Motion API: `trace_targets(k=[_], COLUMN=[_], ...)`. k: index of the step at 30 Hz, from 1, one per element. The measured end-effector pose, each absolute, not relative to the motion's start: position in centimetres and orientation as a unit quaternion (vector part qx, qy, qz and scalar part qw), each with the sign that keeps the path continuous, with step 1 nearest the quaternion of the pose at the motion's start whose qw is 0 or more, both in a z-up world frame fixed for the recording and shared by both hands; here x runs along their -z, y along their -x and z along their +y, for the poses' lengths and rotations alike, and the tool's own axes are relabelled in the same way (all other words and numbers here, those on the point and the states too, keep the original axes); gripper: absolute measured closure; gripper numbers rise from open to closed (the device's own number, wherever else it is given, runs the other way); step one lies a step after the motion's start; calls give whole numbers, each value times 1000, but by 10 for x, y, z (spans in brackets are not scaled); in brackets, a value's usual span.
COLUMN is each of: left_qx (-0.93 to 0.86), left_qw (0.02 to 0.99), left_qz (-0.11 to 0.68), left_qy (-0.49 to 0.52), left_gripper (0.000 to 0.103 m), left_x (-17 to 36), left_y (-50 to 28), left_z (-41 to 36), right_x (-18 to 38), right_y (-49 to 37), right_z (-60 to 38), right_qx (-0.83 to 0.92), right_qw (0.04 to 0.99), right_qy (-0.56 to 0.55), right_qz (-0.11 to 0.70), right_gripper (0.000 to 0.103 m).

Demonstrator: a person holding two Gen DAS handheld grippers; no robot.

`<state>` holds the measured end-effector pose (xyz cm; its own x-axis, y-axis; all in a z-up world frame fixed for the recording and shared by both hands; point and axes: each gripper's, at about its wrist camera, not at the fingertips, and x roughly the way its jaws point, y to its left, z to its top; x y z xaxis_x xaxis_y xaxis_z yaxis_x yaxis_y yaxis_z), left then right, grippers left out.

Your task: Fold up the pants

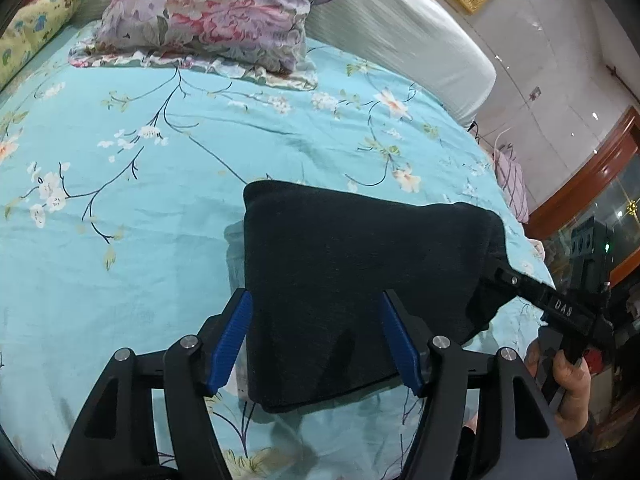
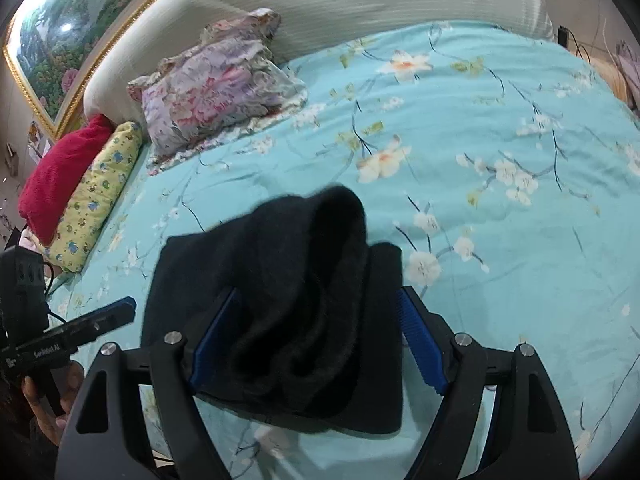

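The pants (image 1: pixel 344 280) are being seen as a small, dark, folded bundle lying on the blue flowered bed (image 1: pixel 140 200), close to its near edge and well apart from the pillow (image 1: pixel 208 16) by the headboard. The bundle is being framed by both grippers at once. The left gripper (image 1: pixel 316 340) is being held wide apart, with its blue pads (image 1: pixel 230 344) standing on either side of the near left part of the bundle and not pressing it. The right gripper (image 2: pixel 320 340) is also being held wide apart. Its left pad is being partly covered by loose cloth that is humped up over it, while its right pad is standing clear beside the bundle, so nothing is being pinched there either. The long side of the bundle is being seen running from one gripper across to the other, with the left gripper at one end and the right gripper at the other. The right end is looking lumpy and raised, and the left end is looking flat. The fold is being judged as nearly done. The next move is being judged to turn on the raised right end, which is lying nearest the right gripper and may need to be pressed flat or let go cleanly.
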<state>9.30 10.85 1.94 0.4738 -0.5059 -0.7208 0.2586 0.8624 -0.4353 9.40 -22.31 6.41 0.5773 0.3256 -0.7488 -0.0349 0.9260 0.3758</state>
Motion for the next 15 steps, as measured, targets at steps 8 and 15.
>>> trace_targets(k=[8,15], left_qx=[218,216], left_qw=[841,834], left_qz=[477,490], left_qy=[132,131], left_gripper=[37,34], left_x=[-5,8], left_y=[-105,-114], left_z=[104,98], right_x=[-41,-33], right_y=[-82,-77], right_z=[-240,-244], right_qx=[-101,-112], right_qw=[862,857], right_qy=[-193,-207], right_qz=[459,458], right_gripper=[23,23])
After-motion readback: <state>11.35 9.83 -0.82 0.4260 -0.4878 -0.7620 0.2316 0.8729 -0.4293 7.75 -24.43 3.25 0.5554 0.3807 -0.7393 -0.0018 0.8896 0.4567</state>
